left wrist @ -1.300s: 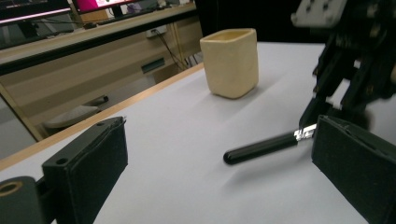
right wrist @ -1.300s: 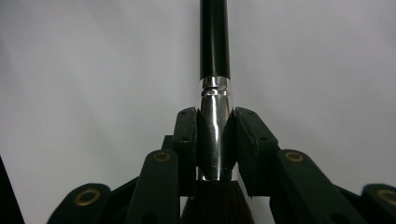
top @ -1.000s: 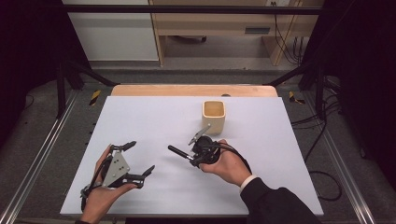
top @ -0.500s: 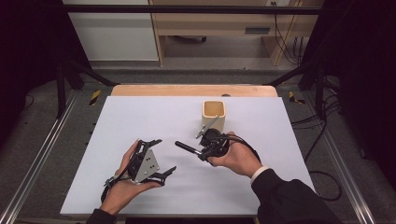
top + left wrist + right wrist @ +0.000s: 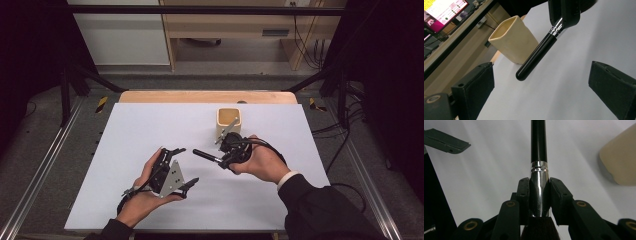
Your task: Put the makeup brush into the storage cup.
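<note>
White tabletop (image 5: 150, 130) amid dark room, right hand-held gripper (image 5: 223, 159) clamping brush (image 5: 206, 156), left hand-held gripper (image 5: 184, 167) agape.

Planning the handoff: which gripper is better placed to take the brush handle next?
Left. The left gripper has open jaws aimed at the brush handle's free end. The right gripper is clamped on the silver ferrule.

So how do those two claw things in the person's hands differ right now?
The right gripper is shut on a makeup brush, clamping its silver collar; the left gripper stands open and empty. The right one sits close to the beige cup; the left one is farther from it. Both have black jaws and are hand-held above the white table.
</note>
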`<state>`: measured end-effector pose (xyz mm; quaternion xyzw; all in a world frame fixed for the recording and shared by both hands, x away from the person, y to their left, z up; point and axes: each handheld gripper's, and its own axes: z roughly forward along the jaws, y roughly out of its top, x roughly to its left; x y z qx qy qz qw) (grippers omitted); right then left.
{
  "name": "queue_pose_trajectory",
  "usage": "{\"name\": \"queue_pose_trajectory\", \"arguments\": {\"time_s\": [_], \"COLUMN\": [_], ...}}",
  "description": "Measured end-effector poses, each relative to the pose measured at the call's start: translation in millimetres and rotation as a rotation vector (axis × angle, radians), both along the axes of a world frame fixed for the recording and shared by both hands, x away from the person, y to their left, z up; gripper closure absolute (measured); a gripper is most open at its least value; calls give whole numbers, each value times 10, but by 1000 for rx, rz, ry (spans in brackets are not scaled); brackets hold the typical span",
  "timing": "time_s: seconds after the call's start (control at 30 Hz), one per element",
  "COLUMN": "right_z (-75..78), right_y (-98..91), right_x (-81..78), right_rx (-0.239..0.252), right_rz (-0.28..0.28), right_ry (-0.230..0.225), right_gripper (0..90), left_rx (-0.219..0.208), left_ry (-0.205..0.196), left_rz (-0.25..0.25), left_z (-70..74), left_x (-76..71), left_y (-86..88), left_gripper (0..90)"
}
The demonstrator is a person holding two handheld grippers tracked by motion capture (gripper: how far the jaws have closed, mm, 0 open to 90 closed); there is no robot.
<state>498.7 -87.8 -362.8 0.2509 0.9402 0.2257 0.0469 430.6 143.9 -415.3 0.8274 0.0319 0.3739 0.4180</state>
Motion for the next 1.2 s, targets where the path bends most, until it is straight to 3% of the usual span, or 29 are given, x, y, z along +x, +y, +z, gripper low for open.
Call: {"name": "queue_pose_trajectory", "arguments": {"time_s": [0.23,0.27,0.4,1.0,1.2], "right_z": [9,8,14,55,57], "right_y": [-37,-41,-31,-15,-6], "right_x": [45,52,59,54,52], "right_rx": [-12,-11,-15,-25,-22], "right_rz": [5,0,7,22,20], "right_ry": [0,0,1,0,0], "right_gripper": [706,706,706,706,706], "left_rx": [20,22,30,69,62], "left_ry": [8,33,37,21,14], "left_rz": [9,10,10,19,27], "left_z": [-47,-68,-80,-74,-82], "left_x": [53,56,75,96,100], "left_y": [-90,-108,-134,-205,-215], "left_gripper": [62,62,62,60,59]}}
